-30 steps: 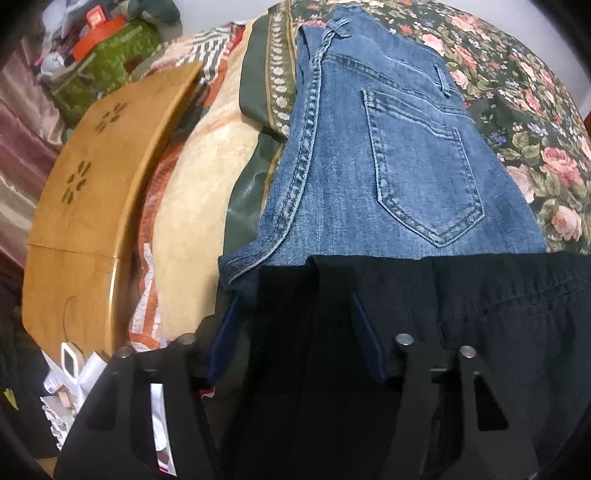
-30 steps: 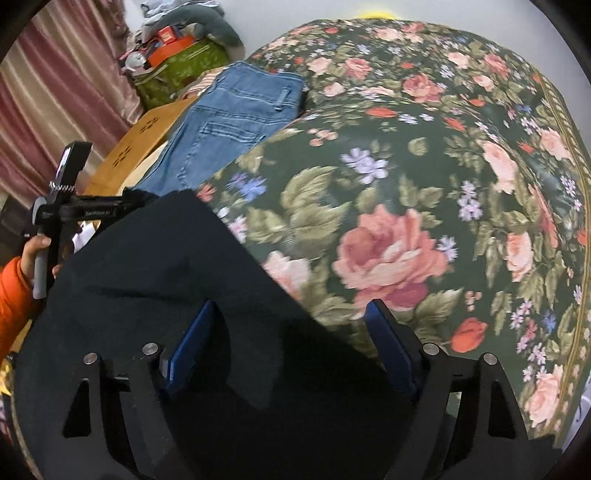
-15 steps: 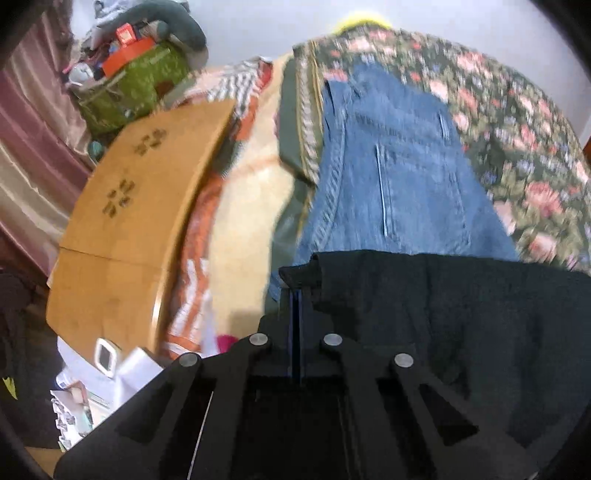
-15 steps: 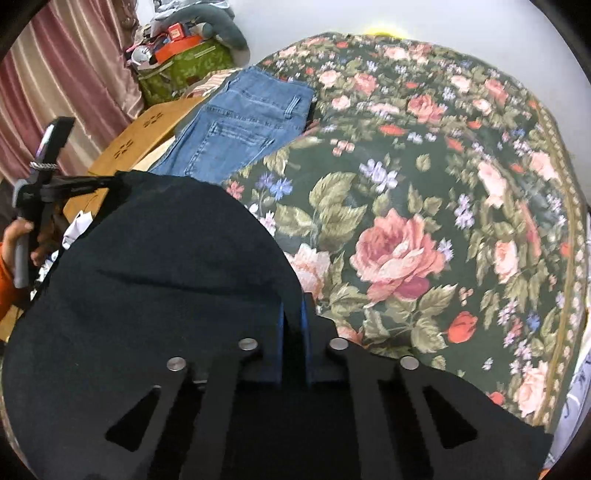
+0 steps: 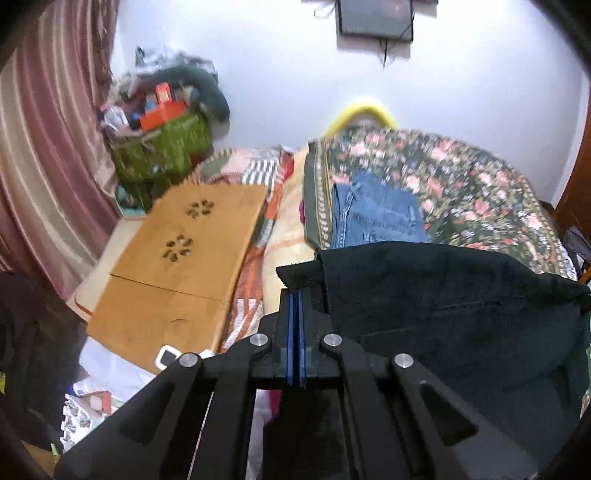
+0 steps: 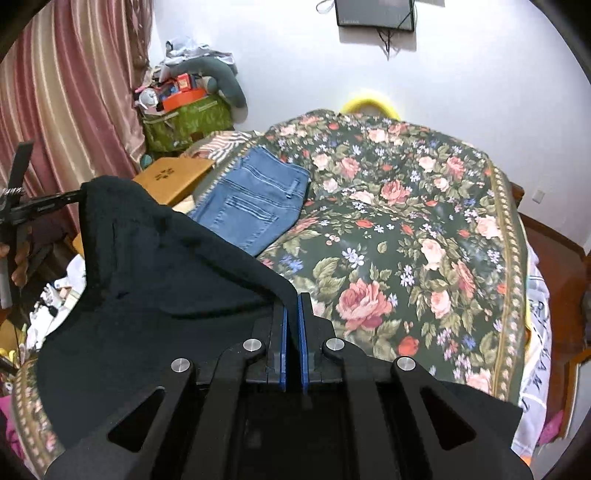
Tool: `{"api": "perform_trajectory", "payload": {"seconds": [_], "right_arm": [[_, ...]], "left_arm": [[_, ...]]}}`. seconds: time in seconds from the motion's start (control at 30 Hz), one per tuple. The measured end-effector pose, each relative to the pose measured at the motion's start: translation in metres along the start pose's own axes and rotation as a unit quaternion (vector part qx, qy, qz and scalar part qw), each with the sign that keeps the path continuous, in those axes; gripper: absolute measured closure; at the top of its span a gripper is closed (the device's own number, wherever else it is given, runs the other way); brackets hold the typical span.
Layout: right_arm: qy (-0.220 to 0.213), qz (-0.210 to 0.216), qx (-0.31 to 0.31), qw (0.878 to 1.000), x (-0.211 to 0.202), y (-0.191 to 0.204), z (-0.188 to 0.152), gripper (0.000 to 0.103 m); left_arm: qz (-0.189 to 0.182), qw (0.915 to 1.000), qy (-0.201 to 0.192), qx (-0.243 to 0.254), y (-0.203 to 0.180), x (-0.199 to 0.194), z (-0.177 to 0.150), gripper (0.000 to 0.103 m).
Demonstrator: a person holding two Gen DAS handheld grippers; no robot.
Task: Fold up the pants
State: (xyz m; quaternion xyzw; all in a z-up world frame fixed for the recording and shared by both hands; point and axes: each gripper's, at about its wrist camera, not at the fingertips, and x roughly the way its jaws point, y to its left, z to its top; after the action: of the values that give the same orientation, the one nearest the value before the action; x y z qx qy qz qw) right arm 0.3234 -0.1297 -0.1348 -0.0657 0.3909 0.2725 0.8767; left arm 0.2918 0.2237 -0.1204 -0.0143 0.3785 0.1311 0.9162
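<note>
You have one bed point(image 6: 436, 236) before you, under one floral spread point(image 6: 369, 206) that covers most of it. One curtain point(image 6: 66, 103) hangs at the left, and one dark screen point(image 6: 375, 13) is fixed on the wall behind.

Two pairs of pants are here. The black pants point(image 6: 155, 280) are yours: they hang off the bed's near edge, stretched between your two tongs. One pair of jeans point(image 6: 255, 201) lies folded flat on the spread, beyond the black pair and apart from it.

One wooden board point(image 5: 177, 258) with two paw-shaped cut-outs sits left of the bed. One green bag point(image 5: 162, 147) heaped with clutter stands by the curtain. One yellow ring point(image 5: 362, 112) shows past the bed's far end.

Your left tongs point(image 5: 295, 295) are clamped on one corner of the black pants, pads pressed together with cloth between. Your right tongs point(image 6: 292, 306) are clamped on the other edge the same way. From the right view, your left hand point(image 6: 18, 258) shows partly at the far left.
</note>
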Motion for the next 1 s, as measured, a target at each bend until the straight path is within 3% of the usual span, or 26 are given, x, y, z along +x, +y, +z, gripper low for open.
{"api": "perform_trajectory", "payload": {"seconds": [0.17,0.33,0.53,0.7,0.8,0.9,1.0], "right_arm": [[-0.01,0.006,0.002,1.0,-0.037,0.022,-0.025,0.098],[-0.012,0.02,-0.005,1.0,-0.065,0.046,-0.055,0.098],[0.001,0.032,-0.017,0.999,-0.074,0.075,-0.097,0.098],[0.019,0.04,-0.004,0.999,-0.068,0.083,-0.125,0.098],[0.03,0.042,0.016,0.999,-0.063,0.084,-0.134,0.098],[0.041,0.047,0.032,0.998,-0.058,0.081,-0.139,0.098],[0.043,0.049,0.042,0.997,-0.061,0.083,-0.142,0.096]], "left_arm": [[0.004,0.9996,-0.024,-0.014,0.014,-0.051,-0.028,0.102],[0.012,0.9988,-0.024,-0.04,0.038,-0.082,-0.065,0.102],[0.019,0.9973,0.01,-0.07,0.058,-0.087,-0.122,0.102],[0.026,0.9942,0.062,-0.084,0.069,-0.072,-0.172,0.103],[0.037,0.9913,0.092,-0.086,0.073,-0.062,-0.194,0.103],[0.025,0.9882,0.125,-0.084,0.077,-0.054,-0.209,0.103],[0.03,0.9886,0.128,-0.073,0.076,-0.06,-0.211,0.102]]}}
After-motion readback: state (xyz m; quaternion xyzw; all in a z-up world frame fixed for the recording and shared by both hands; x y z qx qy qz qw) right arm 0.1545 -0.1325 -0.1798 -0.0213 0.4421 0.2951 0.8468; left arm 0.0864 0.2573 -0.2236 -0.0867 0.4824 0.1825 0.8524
